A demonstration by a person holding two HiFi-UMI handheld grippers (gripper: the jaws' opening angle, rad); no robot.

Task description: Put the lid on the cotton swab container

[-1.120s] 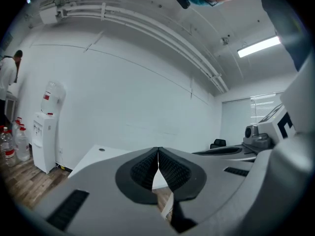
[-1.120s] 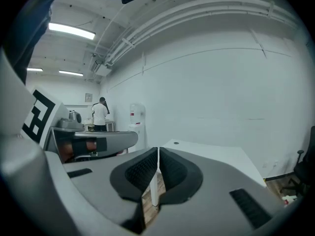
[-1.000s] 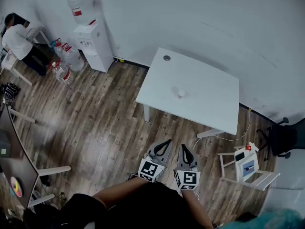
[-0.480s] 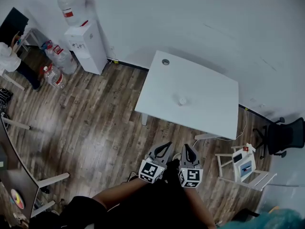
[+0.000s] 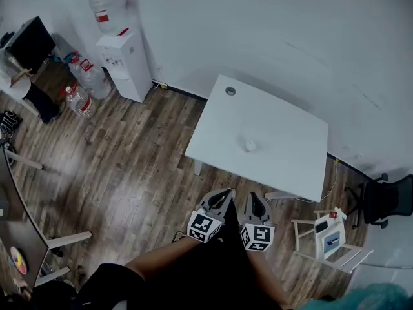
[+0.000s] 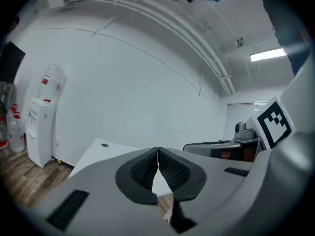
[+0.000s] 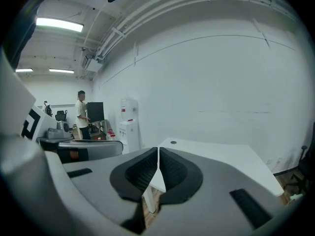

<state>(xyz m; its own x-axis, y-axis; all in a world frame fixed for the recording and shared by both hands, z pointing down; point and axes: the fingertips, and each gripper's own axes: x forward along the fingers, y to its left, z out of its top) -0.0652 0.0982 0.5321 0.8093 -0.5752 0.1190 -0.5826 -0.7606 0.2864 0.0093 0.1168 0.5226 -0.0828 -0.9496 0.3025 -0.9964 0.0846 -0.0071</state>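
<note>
A small white cotton swab container (image 5: 250, 146) stands near the middle of the white table (image 5: 290, 163). A small grey round disc (image 5: 230, 91) lies near the table's far left corner; I cannot tell whether it is the lid. My left gripper (image 5: 225, 193) and right gripper (image 5: 251, 197) are held side by side over the wooden floor, short of the table's near edge, both shut and empty. In the left gripper view the left gripper (image 6: 158, 152) has its pads touching, with the table (image 6: 93, 154) beyond. The right gripper (image 7: 158, 152) points at the table (image 7: 221, 156) too.
A water dispenser (image 5: 122, 50) stands against the wall at the back left, with water bottles (image 5: 80, 89) on the floor beside it. A white stool (image 5: 326, 237) and a black office chair (image 5: 387, 199) are at the right. A desk (image 5: 19, 231) and a person (image 5: 19, 89) are at the far left.
The head view has swung a little, so the table sits slightly differently in frame. Both grippers stay shut and side by side. The person at the far left has moved toward the edge.
</note>
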